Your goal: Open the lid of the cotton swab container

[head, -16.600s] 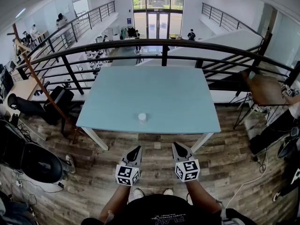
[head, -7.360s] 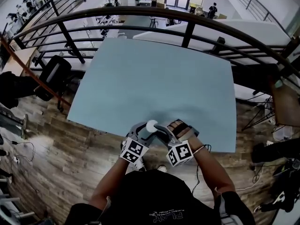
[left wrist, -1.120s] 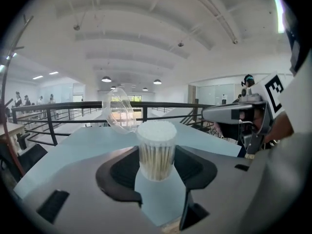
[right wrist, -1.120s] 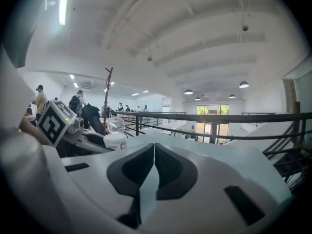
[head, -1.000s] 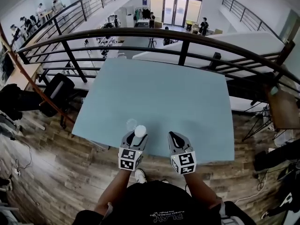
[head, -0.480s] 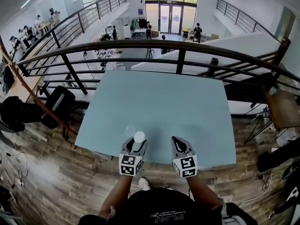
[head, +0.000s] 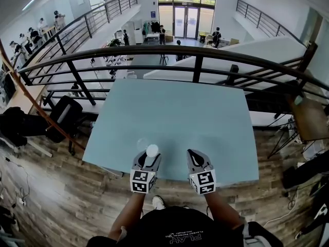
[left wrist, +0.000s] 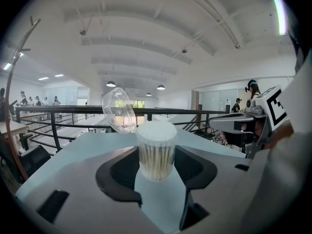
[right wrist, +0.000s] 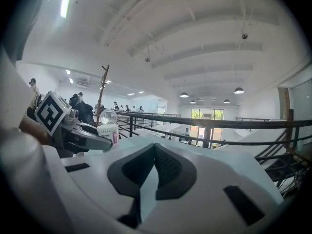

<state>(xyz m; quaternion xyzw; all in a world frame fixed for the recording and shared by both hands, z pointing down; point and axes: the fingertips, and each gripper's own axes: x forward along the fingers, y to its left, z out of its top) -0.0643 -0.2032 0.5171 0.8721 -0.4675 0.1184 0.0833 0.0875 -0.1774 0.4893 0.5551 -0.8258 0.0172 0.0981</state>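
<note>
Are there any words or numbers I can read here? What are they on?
Nothing reads clearly enough to quote.
Print on the black shirt: upside down, too small.
Red label on the cotton swab container: too blurred.
Blue sign, far away: too small.
Marker cubes: square patterns, no letters.

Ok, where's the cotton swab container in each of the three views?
Head view: lower centre-left, the cotton swab container sits in the left tongs near the table's front edge.
Left gripper view: dead centre, between the jaws, clear lid tipped open behind it.
Right gripper view: small, left of centre, at the left tongs' tip.
Shared landmark: the black railing beyond the table.
</note>
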